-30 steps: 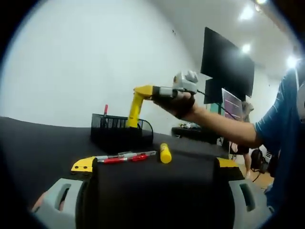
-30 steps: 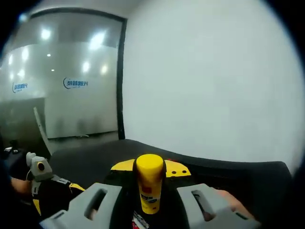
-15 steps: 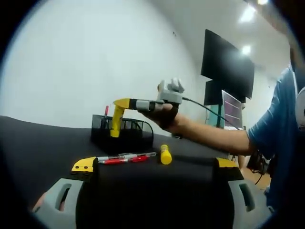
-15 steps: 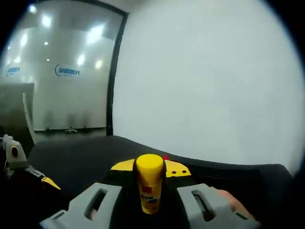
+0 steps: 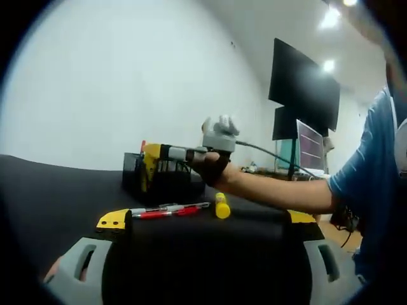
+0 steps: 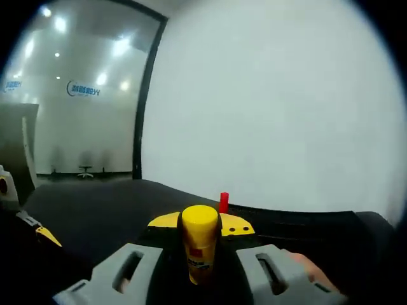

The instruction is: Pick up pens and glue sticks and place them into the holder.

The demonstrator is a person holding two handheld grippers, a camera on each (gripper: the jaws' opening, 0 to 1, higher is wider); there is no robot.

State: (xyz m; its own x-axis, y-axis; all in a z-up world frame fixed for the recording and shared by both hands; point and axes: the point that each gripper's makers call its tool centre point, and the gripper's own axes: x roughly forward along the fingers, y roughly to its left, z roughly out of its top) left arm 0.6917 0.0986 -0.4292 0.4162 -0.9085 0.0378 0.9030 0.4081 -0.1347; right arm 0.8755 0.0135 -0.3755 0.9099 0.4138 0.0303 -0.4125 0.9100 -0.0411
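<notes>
Right gripper [image 6: 201,254] first: its jaws are clamped on a yellow glue stick [image 6: 200,243], standing upright between them with its rounded cap toward the camera. Just past the cap, a red pen tip [image 6: 224,202] pokes up, with the dark tabletop [image 6: 95,216] stretching off to the left and a plain white wall [image 6: 286,108] behind.

Over to the left gripper view, and there is that same right gripper [image 5: 152,166], held in the person's hand [image 5: 213,168] and coming in from the right. Its yellow jaws point down at the black mesh holder [image 5: 162,178], right at the holder's left part; whether the glue stick is inside the rim yet, I cannot tell from here. The red pen tip [image 5: 142,145] stands up at the holder's left end.

On the tabletop [image 5: 51,190] nearer the camera lie two pens side by side, a grey one [image 5: 159,207] and a red one [image 5: 166,212], and just to their right a second yellow glue stick [image 5: 221,206] on its side.

The left gripper [image 5: 200,222] sits low and near, its jaws spread wide apart with nothing between them. A blue sleeve [image 5: 372,190] shows on the right; a dark monitor [image 5: 302,89] hangs far behind.
</notes>
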